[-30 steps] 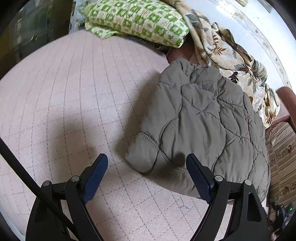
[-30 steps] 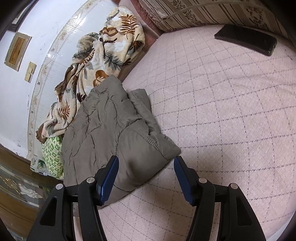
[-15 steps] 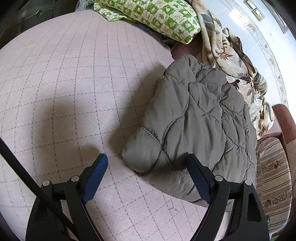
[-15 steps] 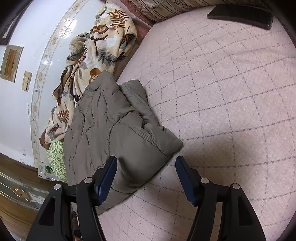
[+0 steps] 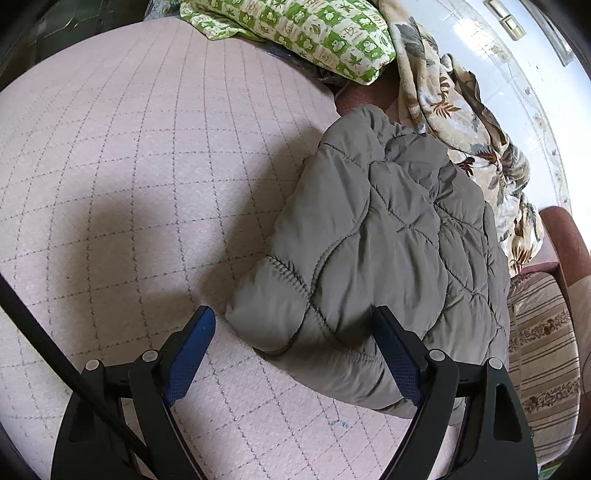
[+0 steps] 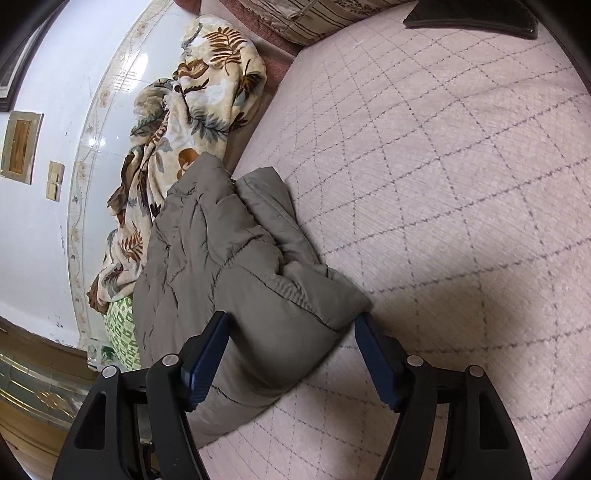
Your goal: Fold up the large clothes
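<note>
Our left gripper (image 5: 291, 332) and right gripper (image 6: 291, 332) both gape, empty, over the folded jacket (image 5: 388, 240) at the bed's (image 5: 129, 166) wall-side edge. We judge its puffy filling could spring the fold apart.

1 grey jacket (image 5: 388, 243), 1 floral blanket (image 6: 192, 110), 1 green pillow (image 5: 306, 33), 1 striped cushion (image 5: 543, 347), 2 claws: left (image 5: 295, 332), right (image 6: 291, 332)

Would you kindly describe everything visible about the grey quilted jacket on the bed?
The grey quilted jacket is a puffy, olive-grey padded garment with curved stitch lines, lying folded into a thick bundle on the pink checked bedspread. A sleeve cuff with ribbed stitching points toward the cameras. Its far edge rests against the floral blanket. The open left gripper and open right gripper each straddle its near end without visibly clamping it.
</note>
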`<state>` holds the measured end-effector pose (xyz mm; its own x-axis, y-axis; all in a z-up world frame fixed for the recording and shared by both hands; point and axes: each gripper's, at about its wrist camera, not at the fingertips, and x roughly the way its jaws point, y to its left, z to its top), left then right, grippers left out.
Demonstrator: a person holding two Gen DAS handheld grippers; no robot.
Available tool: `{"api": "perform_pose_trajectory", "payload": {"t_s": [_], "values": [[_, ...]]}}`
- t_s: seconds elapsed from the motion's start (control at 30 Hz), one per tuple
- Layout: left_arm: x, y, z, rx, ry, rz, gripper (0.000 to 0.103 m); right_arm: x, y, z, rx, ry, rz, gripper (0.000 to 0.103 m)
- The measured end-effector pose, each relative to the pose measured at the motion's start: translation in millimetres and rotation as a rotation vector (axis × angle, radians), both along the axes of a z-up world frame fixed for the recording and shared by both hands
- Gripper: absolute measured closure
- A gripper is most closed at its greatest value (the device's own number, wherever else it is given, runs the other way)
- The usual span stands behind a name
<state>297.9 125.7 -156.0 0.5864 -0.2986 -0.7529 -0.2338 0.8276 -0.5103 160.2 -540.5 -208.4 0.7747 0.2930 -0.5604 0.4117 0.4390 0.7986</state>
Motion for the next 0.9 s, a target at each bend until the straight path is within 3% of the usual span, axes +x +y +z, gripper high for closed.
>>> {"api": "perform_pose_trajectory", "payload": {"t_s": [0.67, 0.77, 0.9], "values": [[28.5, -4.2, -16.0, -0.030, -0.006, -0.011, 0.013, 37.2, 11.4, 0.4, -0.091, 0.001, 0.020, 0.014], [30.7, -11.0, -12.2, 0.009, -0.028, -0.022, 0.016, 42.3, 14.8, 2.9, -0.131, 0.007, 0.040, 0.030], [29.4, -25.6, -2.6, 0.118, -0.072, -0.044, 0.035, 43.6, 16.9, 8.6, -0.172, -0.002, 0.081, 0.053]]}}
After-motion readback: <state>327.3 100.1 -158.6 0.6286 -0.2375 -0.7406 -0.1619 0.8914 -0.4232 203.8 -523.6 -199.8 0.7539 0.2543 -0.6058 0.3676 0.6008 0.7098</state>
